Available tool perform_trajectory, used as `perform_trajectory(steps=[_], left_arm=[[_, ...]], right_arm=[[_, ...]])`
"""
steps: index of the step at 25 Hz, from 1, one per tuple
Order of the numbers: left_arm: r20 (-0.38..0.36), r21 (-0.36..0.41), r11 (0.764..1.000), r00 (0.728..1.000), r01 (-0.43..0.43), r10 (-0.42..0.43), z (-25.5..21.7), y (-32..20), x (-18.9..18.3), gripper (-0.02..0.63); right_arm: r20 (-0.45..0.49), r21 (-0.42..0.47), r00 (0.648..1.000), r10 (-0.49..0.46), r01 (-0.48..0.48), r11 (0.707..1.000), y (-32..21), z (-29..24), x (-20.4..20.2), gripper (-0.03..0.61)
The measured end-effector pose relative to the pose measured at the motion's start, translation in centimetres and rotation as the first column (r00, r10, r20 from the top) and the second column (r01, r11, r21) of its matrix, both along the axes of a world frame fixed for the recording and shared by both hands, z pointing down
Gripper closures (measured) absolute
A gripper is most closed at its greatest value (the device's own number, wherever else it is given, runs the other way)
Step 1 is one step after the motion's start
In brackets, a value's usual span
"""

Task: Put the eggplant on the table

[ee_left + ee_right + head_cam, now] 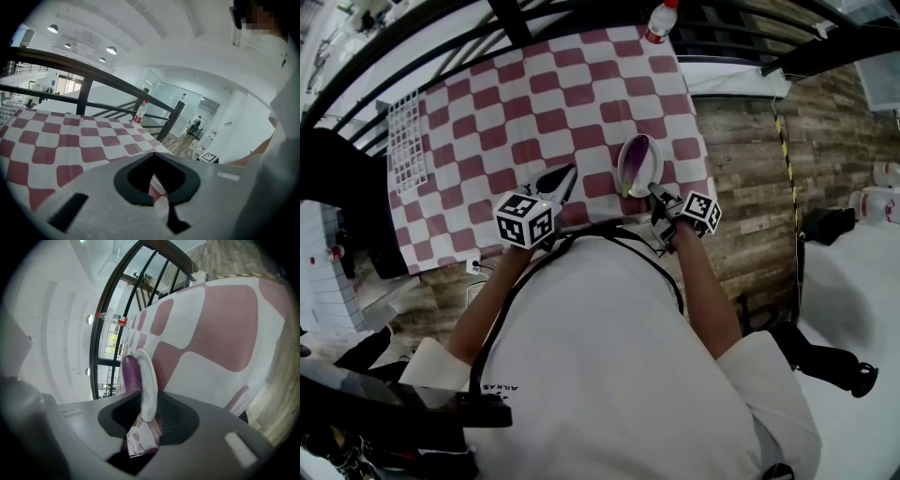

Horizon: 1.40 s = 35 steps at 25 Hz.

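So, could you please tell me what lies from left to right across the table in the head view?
White grid rack → left gripper → plate carrying the eggplant → right gripper.

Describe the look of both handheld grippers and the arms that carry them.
The left gripper and right gripper each have a grey body with dark jaws and carry a white cube printed with black square markers. Thin black cables run from them back over the person's white top. The arms wear short white sleeves.
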<state>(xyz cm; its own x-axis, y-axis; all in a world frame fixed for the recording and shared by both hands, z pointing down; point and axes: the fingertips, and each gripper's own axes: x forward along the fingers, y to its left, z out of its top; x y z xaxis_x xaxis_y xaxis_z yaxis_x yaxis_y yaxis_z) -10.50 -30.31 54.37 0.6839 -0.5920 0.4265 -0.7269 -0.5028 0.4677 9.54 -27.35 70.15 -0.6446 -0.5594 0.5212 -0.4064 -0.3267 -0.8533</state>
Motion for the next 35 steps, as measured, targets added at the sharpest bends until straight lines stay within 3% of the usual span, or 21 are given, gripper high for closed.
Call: perform_trajectory(steps=[11,14,17,21,27,30,35], left_arm=[[-0.001,0.009,1.000,1.000,0.006,-0.006,-0.7,-0.3,0.0,0.614],[-0.008,0.013,1.000,1.000,0.012,-0.012,-1.0,-0.2,0.0,0.614],[-0.021,0.020,1.000,1.000,0.022,-0.022,-1.6,-0.4,0.0,0.614],[-0.037,0.037,0.999,0.999,0.023,-0.022,-2.7,-0.7,0.2,0.614],[-0.060,0.056,0.998,0.998,0.029,-0.026,-4.1,-0.8,0.6,0.614],[-0.067,0.068,0.997,0.997,0.027,-0.022,-4.8,-0.9,0.7,0.614],[-0.072,0.089,0.996,0.997,0.021,-0.014,-5.8,-0.7,0.6,0.614]], right_arm=[[-0.016,0.008,1.000,0.010,-0.010,1.000,0.9,-0.6,1.5,0.485],[-0.029,0.024,0.999,0.015,-0.014,1.000,1.1,-1.2,1.9,0.529],[-0.042,0.062,0.999,0.010,-0.007,0.998,1.1,-2.5,1.9,0.569],[-0.033,0.173,0.999,-0.023,0.029,0.984,0.5,-5.9,0.9,0.572],[0.035,0.397,0.999,-0.039,0.022,0.918,-1.3,-13.4,-1.0,0.572],[-0.017,0.470,0.997,-0.075,0.074,0.880,-1.4,-16.1,-1.7,0.572],[-0.114,0.591,0.985,-0.132,0.174,0.787,-1.0,-19.5,-3.0,0.572]])
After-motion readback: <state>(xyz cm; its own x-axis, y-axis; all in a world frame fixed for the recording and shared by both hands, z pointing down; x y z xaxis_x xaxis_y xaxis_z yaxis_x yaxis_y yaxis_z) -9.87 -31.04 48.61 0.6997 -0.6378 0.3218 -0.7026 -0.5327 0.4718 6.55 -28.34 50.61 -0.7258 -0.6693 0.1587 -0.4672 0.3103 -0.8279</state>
